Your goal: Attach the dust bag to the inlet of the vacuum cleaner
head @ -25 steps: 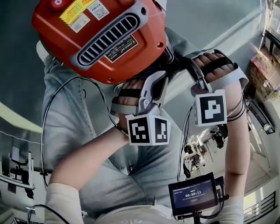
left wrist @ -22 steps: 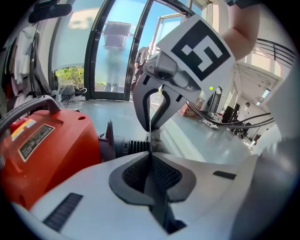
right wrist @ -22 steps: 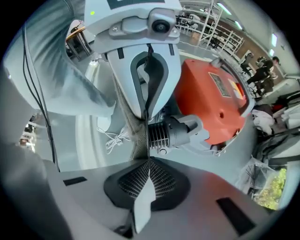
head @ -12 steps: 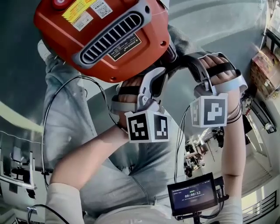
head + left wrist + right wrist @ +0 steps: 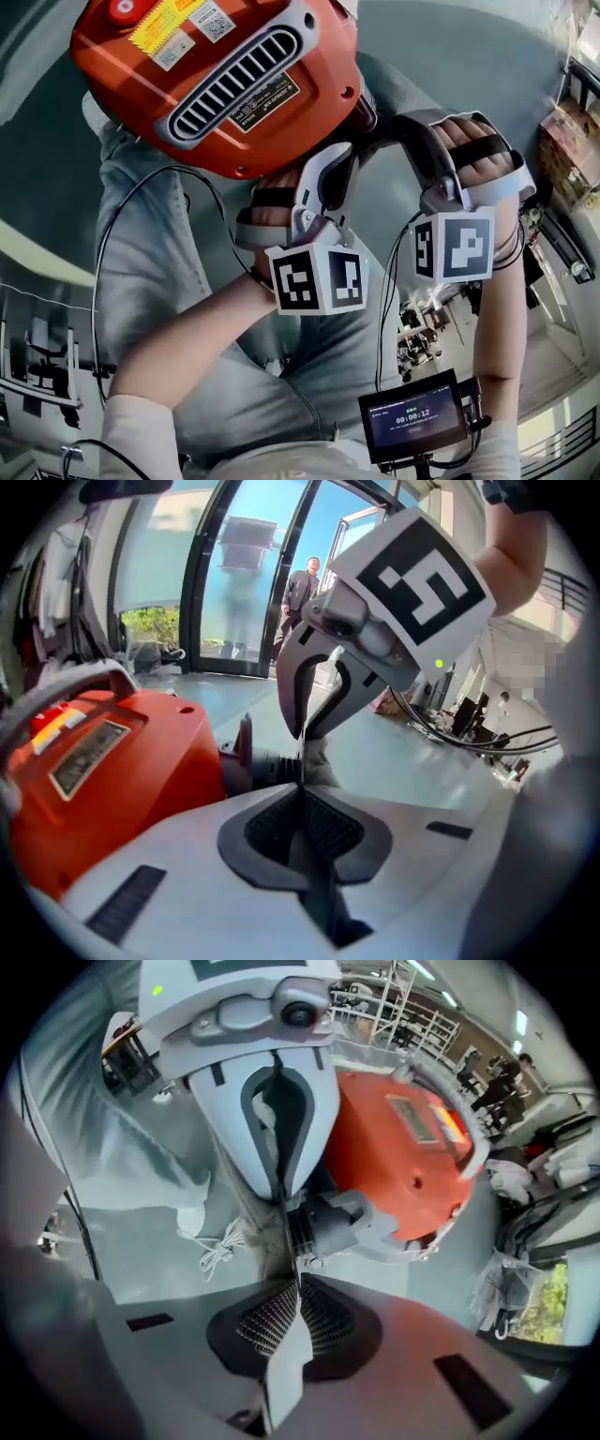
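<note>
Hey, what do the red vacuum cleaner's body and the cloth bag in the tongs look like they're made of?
The vacuum cleaner body: probably moulded plastic, glossy orange-red, judging by soft highlights, rounded edges and a grey slatted vent set in. The dust bag: apparently woven cloth, matte grey; it creases softly where the right tongs pinch it.

The vacuum cleaner [image 5: 216, 84] is cropped at top.

Three close views of one vacuum cleaner [image 5: 141, 103]
</note>
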